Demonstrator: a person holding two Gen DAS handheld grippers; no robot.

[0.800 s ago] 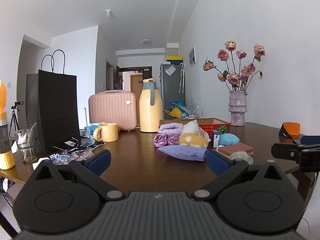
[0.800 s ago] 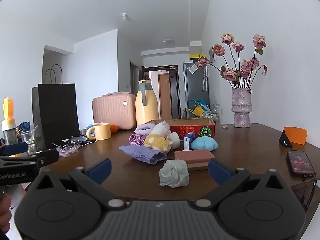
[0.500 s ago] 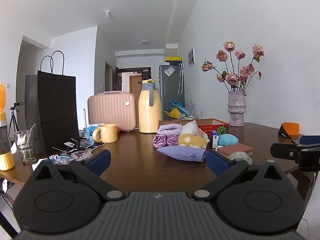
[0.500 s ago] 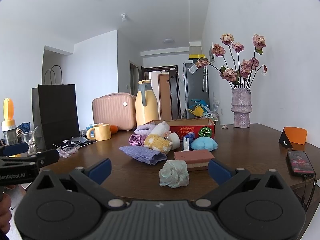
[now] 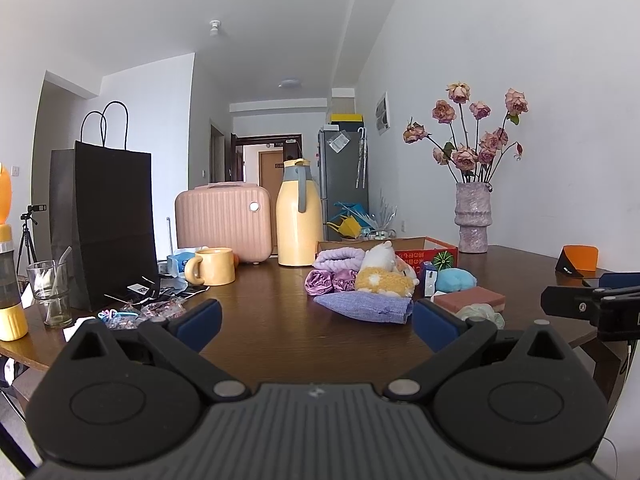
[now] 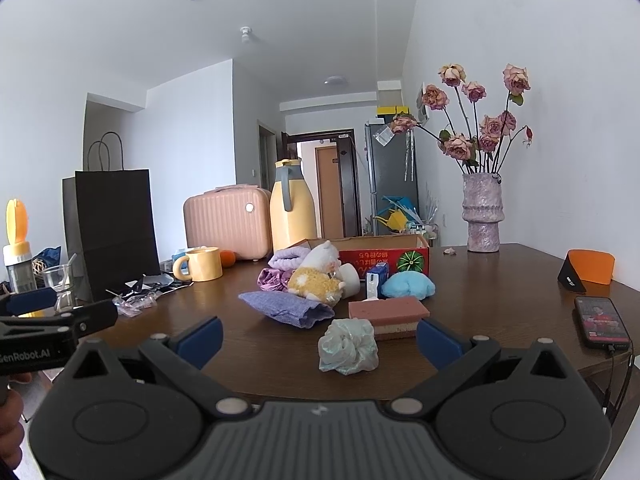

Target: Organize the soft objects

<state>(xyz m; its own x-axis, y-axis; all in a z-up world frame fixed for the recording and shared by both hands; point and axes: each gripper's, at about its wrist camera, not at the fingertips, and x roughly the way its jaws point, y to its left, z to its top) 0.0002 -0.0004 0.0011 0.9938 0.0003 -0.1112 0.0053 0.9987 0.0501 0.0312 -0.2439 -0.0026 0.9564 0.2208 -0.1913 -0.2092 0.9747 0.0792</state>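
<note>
A heap of soft things lies mid-table: a purple folded cloth [image 6: 286,309], a yellow and white plush toy [image 6: 316,278], a lilac towel roll [image 6: 288,258], a shiny violet scrunchie [image 6: 270,279], a blue plush [image 6: 408,285], a pink sponge block [image 6: 388,314] and a pale green mesh puff [image 6: 348,346]. Behind them stands an open red cardboard box [image 6: 384,254]. My right gripper [image 6: 318,338] is open, short of the puff, holding nothing. My left gripper [image 5: 316,320] is open too, short of the purple cloth [image 5: 366,307] and plush [image 5: 384,280].
On the dark wooden table [image 6: 500,300] stand a yellow jug [image 5: 299,216], pink case [image 5: 224,220], yellow mug [image 5: 212,266], black paper bag [image 5: 108,224], glass [image 5: 50,292] and a vase of roses [image 6: 482,212]. A phone [image 6: 602,320] and orange holder [image 6: 590,266] lie at the right.
</note>
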